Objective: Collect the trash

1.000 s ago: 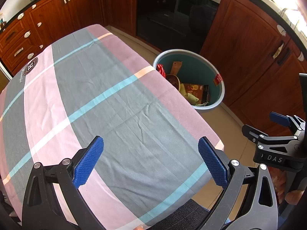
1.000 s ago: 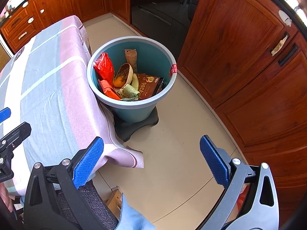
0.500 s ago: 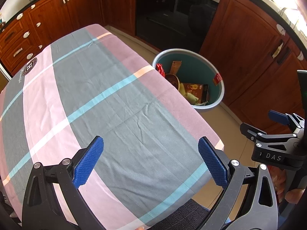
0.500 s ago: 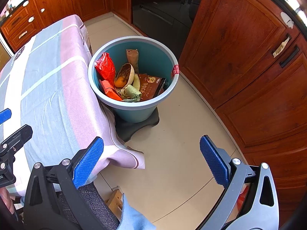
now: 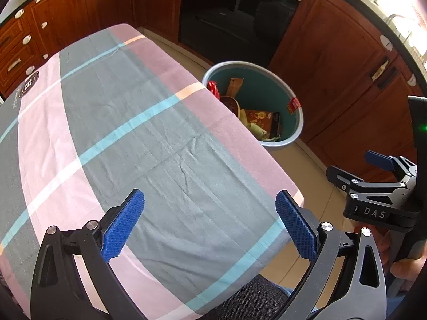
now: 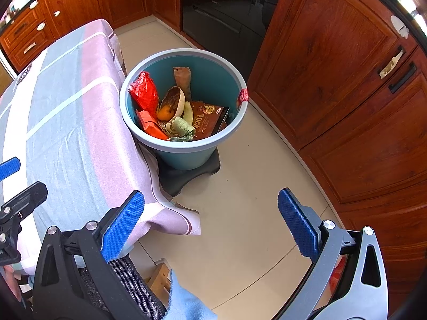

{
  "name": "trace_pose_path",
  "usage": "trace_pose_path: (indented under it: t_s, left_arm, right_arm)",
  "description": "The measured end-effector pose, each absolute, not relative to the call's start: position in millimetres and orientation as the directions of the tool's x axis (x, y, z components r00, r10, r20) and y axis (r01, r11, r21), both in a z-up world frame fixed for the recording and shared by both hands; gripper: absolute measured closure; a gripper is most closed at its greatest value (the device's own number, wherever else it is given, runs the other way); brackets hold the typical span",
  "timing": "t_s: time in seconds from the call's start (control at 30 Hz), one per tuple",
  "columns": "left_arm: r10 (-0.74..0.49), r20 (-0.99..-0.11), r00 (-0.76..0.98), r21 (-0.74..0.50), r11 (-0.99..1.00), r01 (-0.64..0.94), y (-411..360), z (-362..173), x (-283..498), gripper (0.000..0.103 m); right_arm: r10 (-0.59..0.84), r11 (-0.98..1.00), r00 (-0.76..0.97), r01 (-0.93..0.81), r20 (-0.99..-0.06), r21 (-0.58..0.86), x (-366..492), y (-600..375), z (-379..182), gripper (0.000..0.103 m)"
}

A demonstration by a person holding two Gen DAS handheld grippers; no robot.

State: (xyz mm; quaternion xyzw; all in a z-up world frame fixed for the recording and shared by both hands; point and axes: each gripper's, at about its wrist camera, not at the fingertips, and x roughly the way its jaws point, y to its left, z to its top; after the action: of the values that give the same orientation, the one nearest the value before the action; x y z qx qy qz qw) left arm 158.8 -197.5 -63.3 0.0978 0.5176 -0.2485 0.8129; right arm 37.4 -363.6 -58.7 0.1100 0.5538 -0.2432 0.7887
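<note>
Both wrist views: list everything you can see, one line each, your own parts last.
Trash bin: one, teal with a grey rim, on the floor beside the table.
Trash in the bin: red wrapper, orange packet, brown paper bag, brown Pocky box, orange fruit in a shell.
Tablecloth: one, pink, grey and light-blue plaid, covering the table.
Oven: one, black, built into the cabinets.
Cabinets: dark red-brown wood, along the walls.
Left claw: blue pads, open, over the table.
Right claw: blue pads, open, over the floor.
</note>
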Motion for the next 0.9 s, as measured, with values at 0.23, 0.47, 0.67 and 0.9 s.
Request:
trace_pose_path:
  t_s: [0.23, 0.47, 0.67, 0.9]
  left_arm:
    - [-0.283, -0.889, 0.361, -0.068, 0.859, 0.508, -199, -60, 158, 0.004]
    - [-0.272, -0.885, 0.379, -0.046, 0.859, 0.509, -198, -54, 158, 0.004]
    - [-0.268, -0.885, 0.381, -0.04, 0.859, 0.511, -196, -52, 157, 0.004]
    - [-0.276, -0.893, 0.356, -0.063, 0.858, 0.509, -192, -55, 160, 0.004]
  right_arm:
    - [-0.273, 0.855, 0.264, 0.508, -0.925, -0.107, 40, -364, -58, 0.007]
    - [-0.291, 0.849, 0.264, 0.515, -0.92, -0.121, 41, -364, -53, 0.007]
    - [-0.294, 0.847, 0.26, 0.518, -0.92, -0.124, 42, -366, -51, 0.007]
    - [-0.306, 0.844, 0.262, 0.519, -0.915, -0.134, 43, -365, -48, 0.007]
